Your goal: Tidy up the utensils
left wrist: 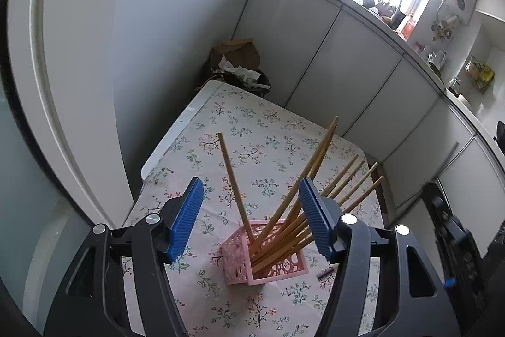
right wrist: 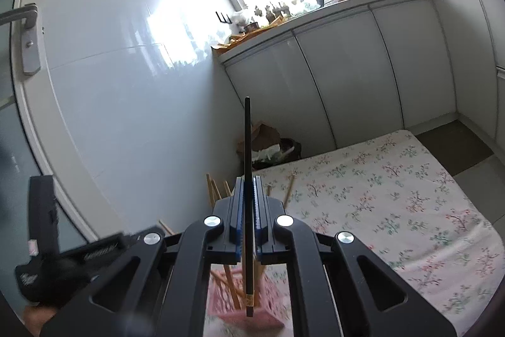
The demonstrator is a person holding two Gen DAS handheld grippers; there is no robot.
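A pink perforated holder point(left wrist: 268, 261) stands on the floral tablecloth and holds several wooden chopsticks point(left wrist: 293, 198) that fan up and to the right; one leans left on its own. My left gripper point(left wrist: 251, 212) hangs open above and just behind the holder, blue pads point(left wrist: 184, 223) on either side of the sticks without touching them. My right gripper point(right wrist: 249, 204) is shut on a black chopstick point(right wrist: 247, 147), held upright, its lower end over the pink holder point(right wrist: 252, 315). The wooden chopsticks point(right wrist: 214, 188) show behind the right gripper's fingers.
The table point(left wrist: 164, 147) stands in a corner against a white wall, with white cabinets point(left wrist: 347, 62) behind it. A dark bin with paper bags point(left wrist: 240, 65) sits past the far edge. A small dark object point(left wrist: 325, 273) lies right of the holder. The other gripper's body point(right wrist: 63, 258) sits at lower left.
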